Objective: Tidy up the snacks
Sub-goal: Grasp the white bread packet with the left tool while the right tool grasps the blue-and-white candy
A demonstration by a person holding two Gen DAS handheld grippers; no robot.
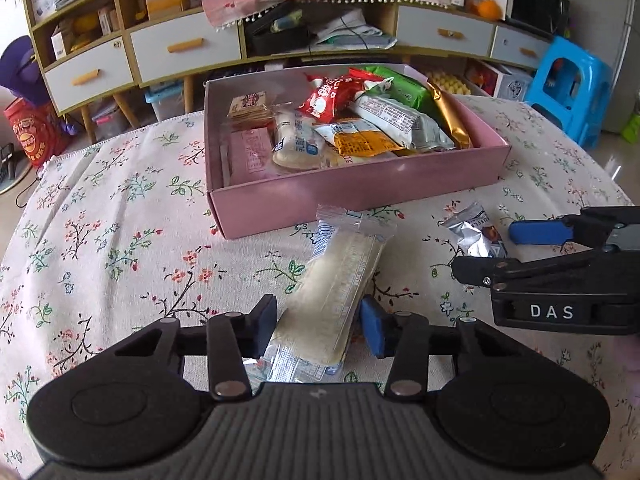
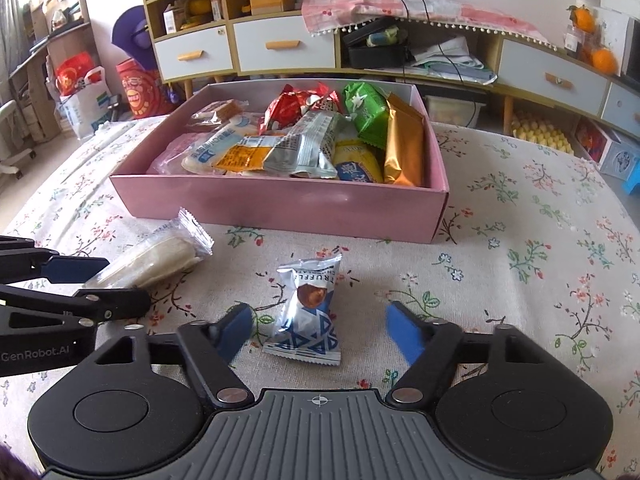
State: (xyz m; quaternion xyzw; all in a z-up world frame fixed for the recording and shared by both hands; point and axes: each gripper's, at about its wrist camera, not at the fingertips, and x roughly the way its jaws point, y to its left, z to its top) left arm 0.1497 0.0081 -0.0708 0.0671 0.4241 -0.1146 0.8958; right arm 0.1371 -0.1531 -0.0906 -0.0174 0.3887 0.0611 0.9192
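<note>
- We see our left gripper [image 1: 318, 322] low over the floral cloth [image 1: 120, 248], its jaws part open and set on either side of a long pale wafer pack [image 1: 340, 280].
- The dark pad on the left looks to touch the pack's edge; the blue pad on the right sits just beside it. We cannot tell whether the pack is pinched yet.
- The wafer pack lies flat on the cloth, pointing up toward the pink box [image 1: 352, 192], its crimped far end just short of the box's front wall.
- In the right wrist view our right gripper [image 2: 318, 326] is wide open, its two blue pads well apart and holding nothing.
- Between those pads lies a small truffle packet [image 2: 306, 312], silver and blue with a brown ball printed on it. It rests on the cloth, touching neither pad, nearer the left one.
- The packet sits in front of the box, near but apart from it, and to the right of the wafer pack.
- The box stands open on the cloth and is packed with snacks: a red bag [image 2: 288, 110], a green bag [image 2: 366, 114], a gold pack [image 2: 404, 148] along the right wall, silver and yellow wrappers in the middle.
- Behind the table runs a low cabinet [image 2: 280, 46] with white drawers.
</note>
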